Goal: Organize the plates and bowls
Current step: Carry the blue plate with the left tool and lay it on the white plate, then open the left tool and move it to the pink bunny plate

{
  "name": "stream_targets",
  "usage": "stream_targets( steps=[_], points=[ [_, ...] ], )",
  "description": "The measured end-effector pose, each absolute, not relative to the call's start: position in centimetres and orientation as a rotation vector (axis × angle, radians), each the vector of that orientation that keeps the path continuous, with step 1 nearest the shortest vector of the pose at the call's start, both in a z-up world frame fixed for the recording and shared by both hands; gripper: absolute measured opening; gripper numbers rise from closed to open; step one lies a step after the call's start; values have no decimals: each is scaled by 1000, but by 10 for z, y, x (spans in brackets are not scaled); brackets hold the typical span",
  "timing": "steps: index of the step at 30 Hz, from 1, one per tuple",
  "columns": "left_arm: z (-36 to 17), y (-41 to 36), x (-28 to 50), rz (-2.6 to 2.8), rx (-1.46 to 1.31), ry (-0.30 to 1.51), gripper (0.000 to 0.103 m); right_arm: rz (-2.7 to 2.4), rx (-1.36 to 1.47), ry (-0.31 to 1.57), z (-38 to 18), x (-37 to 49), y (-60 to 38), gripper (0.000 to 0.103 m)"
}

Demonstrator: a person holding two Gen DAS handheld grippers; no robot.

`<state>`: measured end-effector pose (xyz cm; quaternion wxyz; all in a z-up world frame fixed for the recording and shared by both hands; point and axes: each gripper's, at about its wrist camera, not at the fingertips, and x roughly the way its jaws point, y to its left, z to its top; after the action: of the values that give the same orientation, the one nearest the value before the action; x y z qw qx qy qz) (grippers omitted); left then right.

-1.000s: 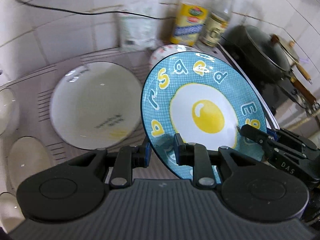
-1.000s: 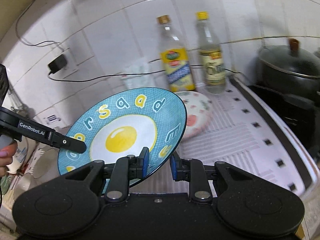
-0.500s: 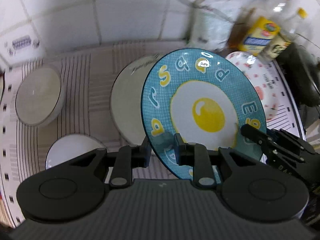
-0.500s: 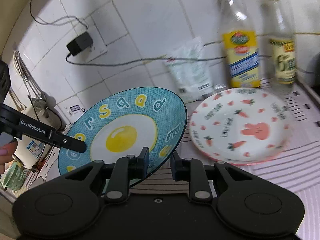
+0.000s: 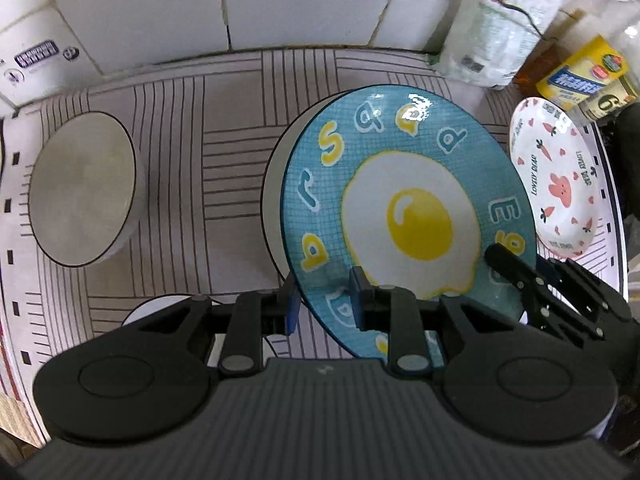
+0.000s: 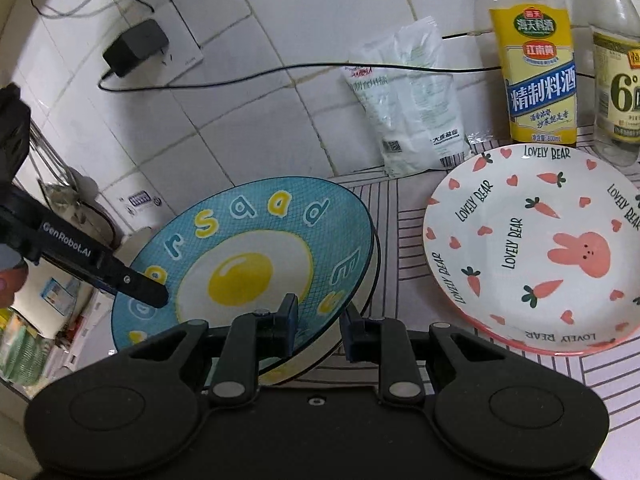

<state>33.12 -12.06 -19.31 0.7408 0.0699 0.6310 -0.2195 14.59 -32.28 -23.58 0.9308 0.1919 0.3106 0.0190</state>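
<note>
Carrying round blue ceramic fried-egg plate [image 5: 408, 216], rim clamped in left claw [image 5: 324, 306] with jaws just eased slightly, and right claw [image 6: 318, 320], now brought directly above white plate [image 5: 276, 184], ready for stacking.

The egg plate [image 5: 408, 208] sits over a white plate [image 5: 276, 200], between a bowl [image 5: 82, 188] leftward and the bunny plate [image 5: 556, 176] rightward.

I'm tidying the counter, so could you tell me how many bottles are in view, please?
2. The yellow-labelled bottle stands at the wall behind the bunny plate; the clear bottle is just right of it, cut by the frame edge. More may be hidden.
</note>
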Motion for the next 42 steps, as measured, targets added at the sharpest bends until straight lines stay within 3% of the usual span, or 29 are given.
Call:
stream_targets(
  steps=[29,42],
  points=[
    [-218,-150,321,-352,370,1390,24,-48,137,725,-226,162,-305,27],
    [-169,-143,288,-376,327,1282,25,-15,98,713,-200,144,-300,28]
  ],
)
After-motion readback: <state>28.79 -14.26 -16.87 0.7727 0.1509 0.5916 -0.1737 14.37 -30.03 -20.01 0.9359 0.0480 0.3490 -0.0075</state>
